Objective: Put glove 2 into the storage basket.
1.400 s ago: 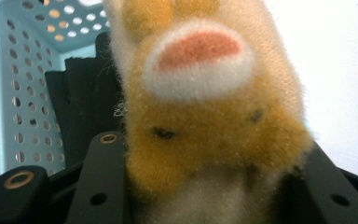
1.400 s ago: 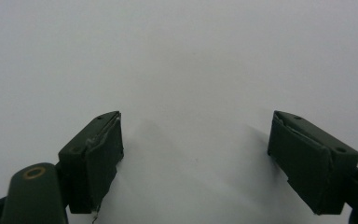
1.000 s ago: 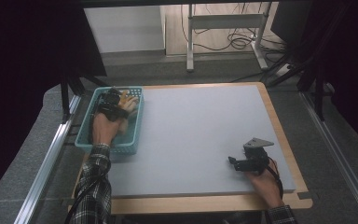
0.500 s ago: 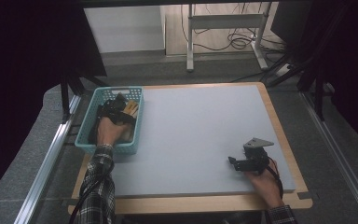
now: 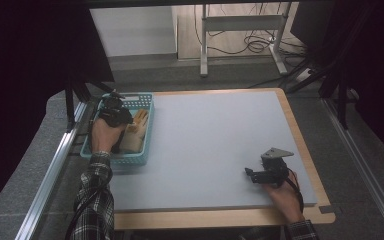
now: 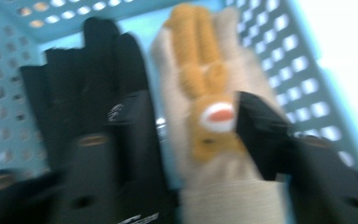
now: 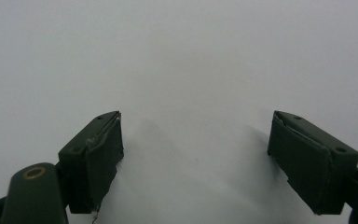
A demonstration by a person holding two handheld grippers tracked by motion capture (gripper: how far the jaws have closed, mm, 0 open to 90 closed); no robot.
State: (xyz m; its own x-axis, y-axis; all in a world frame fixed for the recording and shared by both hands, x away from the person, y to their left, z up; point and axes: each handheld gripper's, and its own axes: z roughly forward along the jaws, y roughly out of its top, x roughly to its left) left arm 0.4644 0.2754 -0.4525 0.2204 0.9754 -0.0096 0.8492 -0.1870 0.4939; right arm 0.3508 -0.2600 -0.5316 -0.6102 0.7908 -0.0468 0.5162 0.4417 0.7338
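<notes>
A beige knitted glove (image 6: 214, 93) with an orange animal figure lies in the teal basket (image 5: 130, 161); in the high view the beige glove (image 5: 136, 131) is just right of my hand. My left gripper (image 6: 186, 105) is down in the basket. Its jaws have just been closing, and the glove now sits pinched between them. A black glove (image 6: 84, 70) lies to the left of the beige one, partly under the left jaw. My right gripper (image 7: 196, 126) rests low over the grey mat (image 5: 215, 135) at the near right, jaws wide apart with nothing between them; the right gripper (image 5: 252, 175) points left.
The teal basket's perforated wall (image 6: 298, 70) closes in around the left gripper. The mat lies on a wooden board (image 5: 220, 217) with its edge toward me. Metal rails (image 5: 55, 165) run along the table's left side, and a desk frame (image 5: 240, 30) stands beyond.
My left hand has shifted a little to the left inside the basket, and the beige glove now shows beside it. The right hand has stayed put.
</notes>
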